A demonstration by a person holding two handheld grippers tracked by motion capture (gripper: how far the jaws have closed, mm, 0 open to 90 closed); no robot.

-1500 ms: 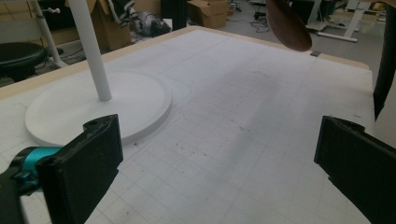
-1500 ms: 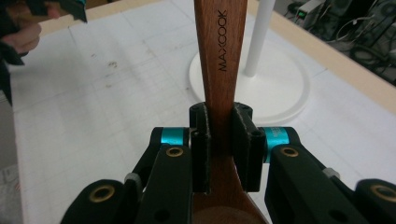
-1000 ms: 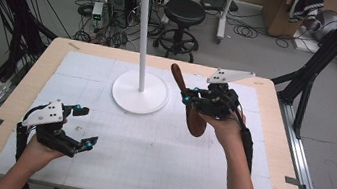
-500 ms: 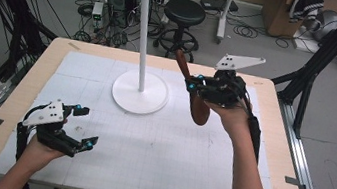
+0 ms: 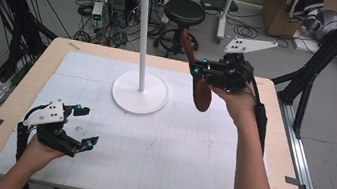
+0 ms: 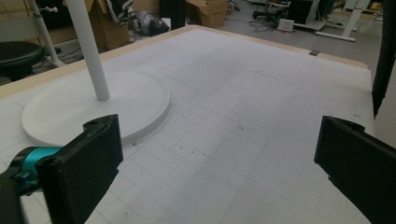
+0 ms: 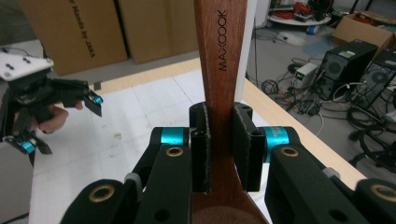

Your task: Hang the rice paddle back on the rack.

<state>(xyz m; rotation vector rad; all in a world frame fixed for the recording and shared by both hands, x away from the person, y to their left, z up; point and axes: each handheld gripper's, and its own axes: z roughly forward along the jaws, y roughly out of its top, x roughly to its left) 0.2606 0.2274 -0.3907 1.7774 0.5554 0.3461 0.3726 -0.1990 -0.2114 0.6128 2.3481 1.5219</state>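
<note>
A wooden spoon (image 5: pixel 198 81) was held in the right gripper (image 5: pixel 199 70), above the far right part of the table (image 5: pixel 32 79) and clear of the white mat (image 5: pixel 168 150). In the right gripper view the jaws were seen closed tight on the narrow neck of the spoon, just above its bowl, with the handle rising upright between them; the word MAXCOOK was printed along the handle. In the high view the bowl hung low and the handle pointed up and away, towards the far edge.

The white stand (image 5: pixel 140 90) stood on its round base at the far middle of the mat, left of the spoon and apart from it; its hooks were seen at the top of the pole. A broad stretch of bare mat lay between the two grippers and ran to the near edge of the table.

The left gripper (image 5: pixel 82 126) was held at the near left corner of the mat. Its jaws were spread wide with nothing between them, as the left gripper view confirmed.

No containers were on the table.

Compared with the picture taken a second before, the right gripper and spoon were seen higher and farther from the person, while the left gripper was found in the same place.
</note>
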